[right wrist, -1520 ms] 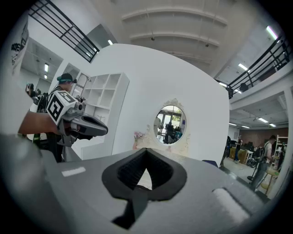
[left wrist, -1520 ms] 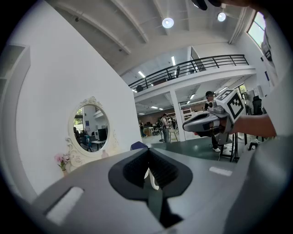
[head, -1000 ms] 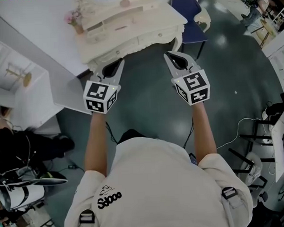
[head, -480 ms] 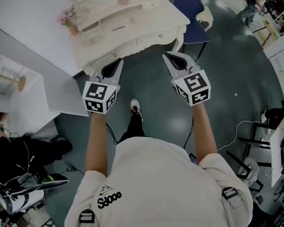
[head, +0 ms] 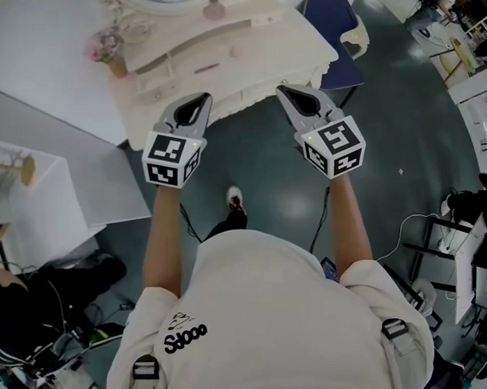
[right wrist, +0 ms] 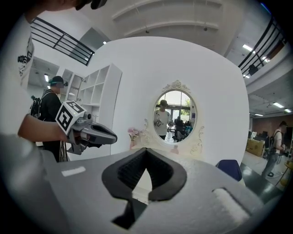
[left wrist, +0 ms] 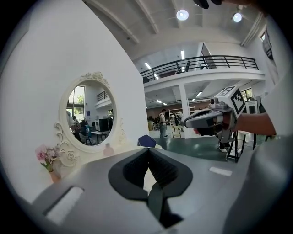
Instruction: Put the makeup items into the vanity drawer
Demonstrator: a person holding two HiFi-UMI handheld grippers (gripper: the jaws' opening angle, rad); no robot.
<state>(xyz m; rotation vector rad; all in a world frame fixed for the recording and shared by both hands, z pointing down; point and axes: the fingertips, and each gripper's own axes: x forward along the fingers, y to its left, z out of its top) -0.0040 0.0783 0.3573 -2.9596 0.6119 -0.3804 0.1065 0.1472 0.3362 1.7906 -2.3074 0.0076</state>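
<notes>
A cream vanity table (head: 222,39) with a row of shut drawers (head: 252,87) along its front stands ahead of me. On its top lie a pink bottle (head: 214,6) and a thin dark item (head: 206,68). My left gripper (head: 202,98) and right gripper (head: 281,90) hover side by side in the air just short of the vanity's front edge, both shut and empty. The oval mirror (left wrist: 91,114) shows in the left gripper view beyond the shut left gripper (left wrist: 149,150). In the right gripper view the mirror (right wrist: 176,116) stands beyond the shut right gripper (right wrist: 146,149).
A pink flower vase (head: 107,55) stands on the vanity's left end. A blue chair (head: 333,27) sits to its right. A white wall panel and cabinet (head: 36,189) are on the left. Cables and stands (head: 436,231) lie on the dark floor at the right.
The vanity has slid lower and closer in the head view as the person stepped toward it. Both grippers stayed shut and level, side by side.
</notes>
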